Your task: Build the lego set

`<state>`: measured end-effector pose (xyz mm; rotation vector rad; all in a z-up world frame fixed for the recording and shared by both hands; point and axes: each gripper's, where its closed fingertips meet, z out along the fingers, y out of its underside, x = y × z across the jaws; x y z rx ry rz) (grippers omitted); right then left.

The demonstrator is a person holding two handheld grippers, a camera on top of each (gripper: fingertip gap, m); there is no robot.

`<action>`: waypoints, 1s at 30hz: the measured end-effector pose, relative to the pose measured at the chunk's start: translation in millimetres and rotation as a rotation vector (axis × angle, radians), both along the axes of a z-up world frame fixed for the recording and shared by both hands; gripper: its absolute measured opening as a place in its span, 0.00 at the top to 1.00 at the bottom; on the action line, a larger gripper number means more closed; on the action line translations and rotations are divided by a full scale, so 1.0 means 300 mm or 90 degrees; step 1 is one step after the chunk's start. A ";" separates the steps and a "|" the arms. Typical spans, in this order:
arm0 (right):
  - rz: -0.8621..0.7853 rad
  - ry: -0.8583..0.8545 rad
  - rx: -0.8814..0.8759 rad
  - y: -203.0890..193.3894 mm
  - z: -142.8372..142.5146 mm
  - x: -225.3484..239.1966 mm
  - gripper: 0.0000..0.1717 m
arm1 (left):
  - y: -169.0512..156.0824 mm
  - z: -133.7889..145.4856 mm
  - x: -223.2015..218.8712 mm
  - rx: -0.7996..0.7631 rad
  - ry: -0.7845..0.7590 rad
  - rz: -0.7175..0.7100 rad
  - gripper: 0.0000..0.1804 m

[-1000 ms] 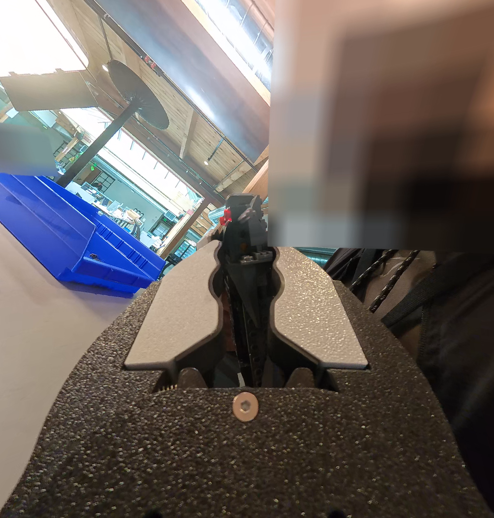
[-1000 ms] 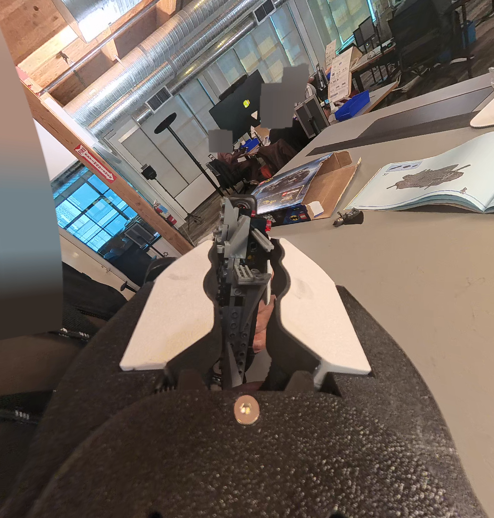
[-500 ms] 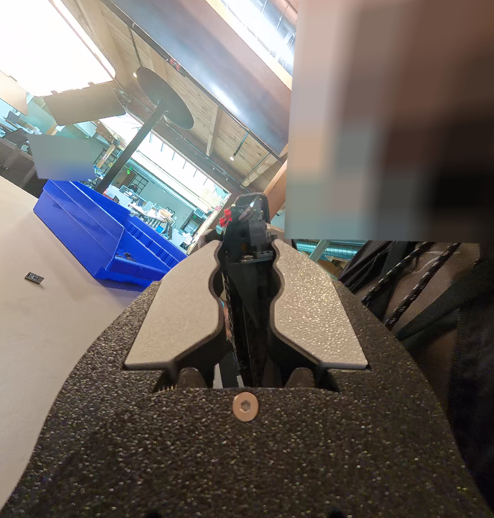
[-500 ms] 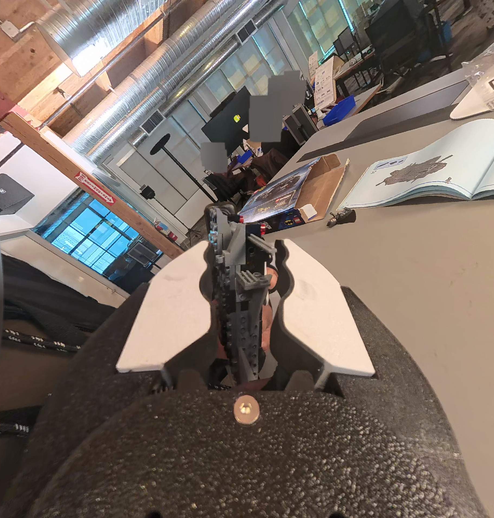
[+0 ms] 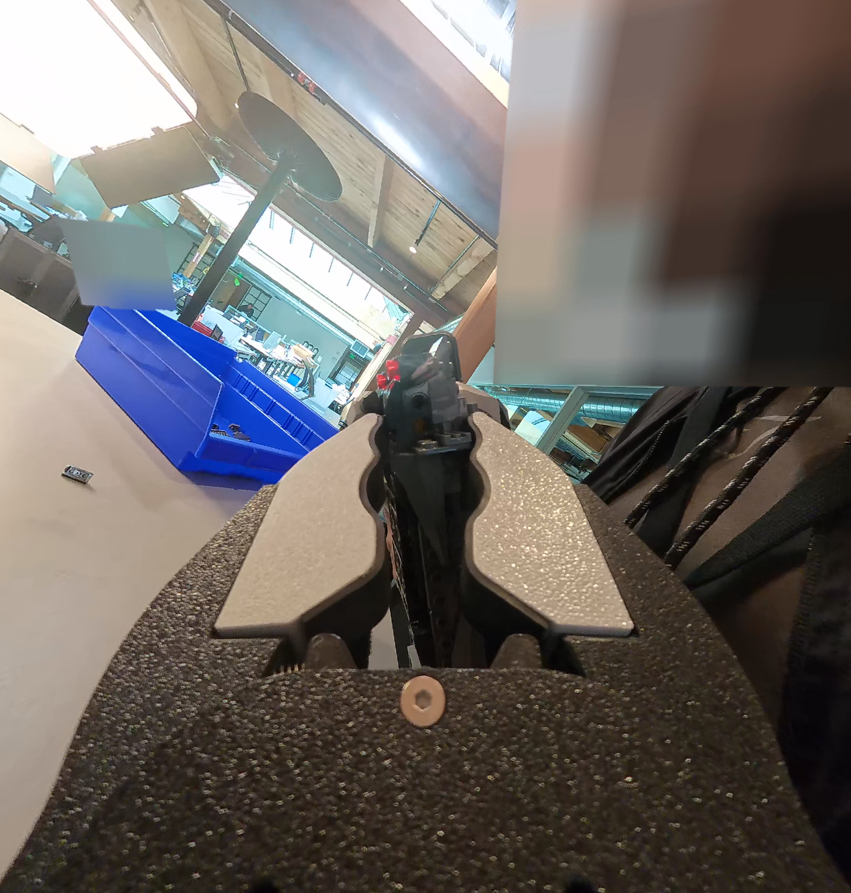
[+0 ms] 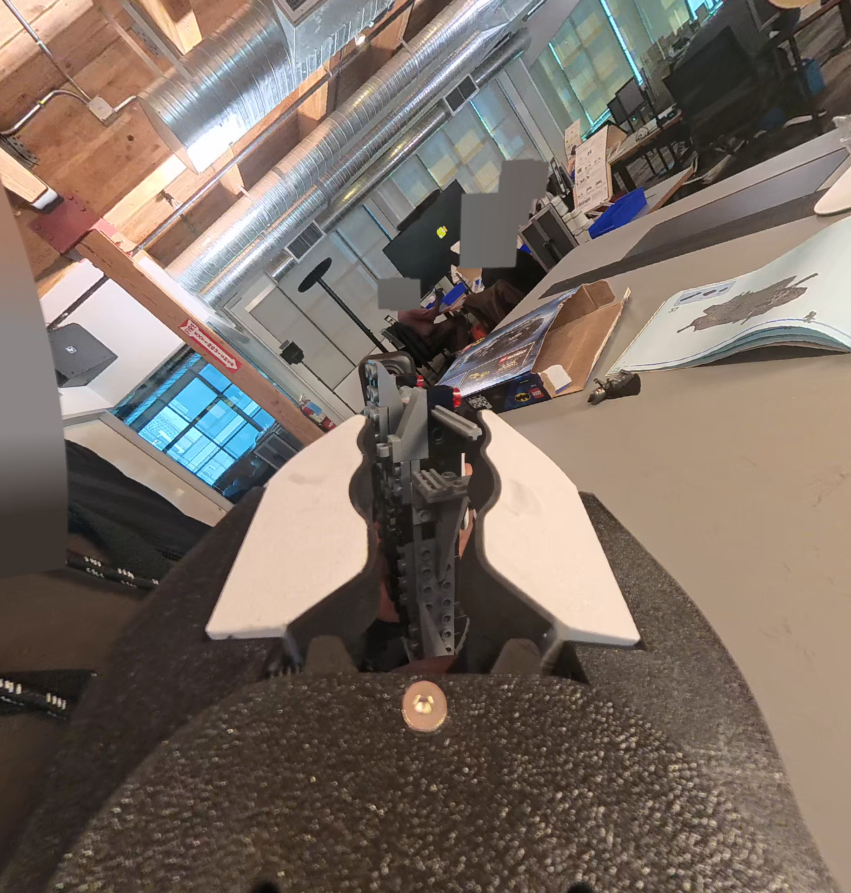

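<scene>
A pale grey counter (image 6: 704, 507) is stretching out under timber beams and silver ducts (image 6: 249, 96), carrying a blue bin (image 5: 172, 377), an open booklet (image 6: 776, 314) and a printed box (image 6: 510, 352). The left gripper (image 5: 426, 435) and the right gripper (image 6: 421, 430) are each sitting narrowly parted, clamping a dark grey brick model (image 5: 428, 483) whose long axis is running along the fingers, pointing away and upward

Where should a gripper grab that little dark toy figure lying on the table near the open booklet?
Probably across the little dark toy figure's narrow middle, coming straight down from above. It lies flat on the grey table with open space on its near side, and only the open booklet close behind it.
</scene>
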<state>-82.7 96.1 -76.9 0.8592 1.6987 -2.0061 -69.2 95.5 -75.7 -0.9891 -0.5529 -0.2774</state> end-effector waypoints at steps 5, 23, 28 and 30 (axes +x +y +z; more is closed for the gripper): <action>-0.001 -0.007 -0.007 0.003 -0.002 -0.002 0.79 | 0.003 0.000 -0.002 -0.004 0.000 -0.001 0.83; -0.012 -0.007 -0.007 0.006 -0.006 -0.013 0.79 | 0.007 -0.005 -0.012 -0.003 -0.010 -0.006 0.83; -0.015 -0.013 -0.006 0.006 -0.011 -0.018 0.79 | 0.006 -0.010 -0.016 -0.003 -0.019 -0.006 0.83; -0.017 -0.021 -0.009 0.007 -0.013 -0.022 0.79 | 0.006 -0.012 -0.021 -0.002 -0.024 0.000 0.83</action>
